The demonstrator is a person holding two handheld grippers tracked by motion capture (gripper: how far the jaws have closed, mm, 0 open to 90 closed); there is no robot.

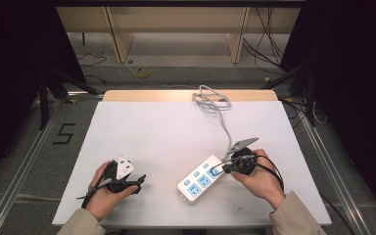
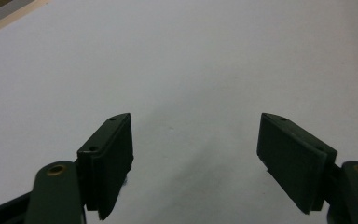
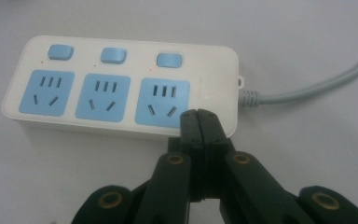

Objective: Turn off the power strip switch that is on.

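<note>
A white power strip [image 1: 200, 178] with three blue sockets and three blue switches lies on the white table, front right of centre. Its grey cable [image 1: 219, 110] runs back to a loose coil at the far edge. My right gripper [image 1: 223, 168] is shut with nothing between its jaws, and its tips sit at the cable end of the strip. In the right gripper view the closed tips [image 3: 198, 115] overlap the strip's [image 3: 121, 88] near edge beside the nearest socket. My left gripper [image 1: 136, 182] rests at the front left, open and empty; its fingers [image 2: 109, 158] stand wide apart over bare tabletop.
The white table [image 1: 166, 127] has a wooden strip along its far edge. Metal rails run along both sides on the floor. Dark stands and cables stand behind the table, with wooden furniture legs beyond.
</note>
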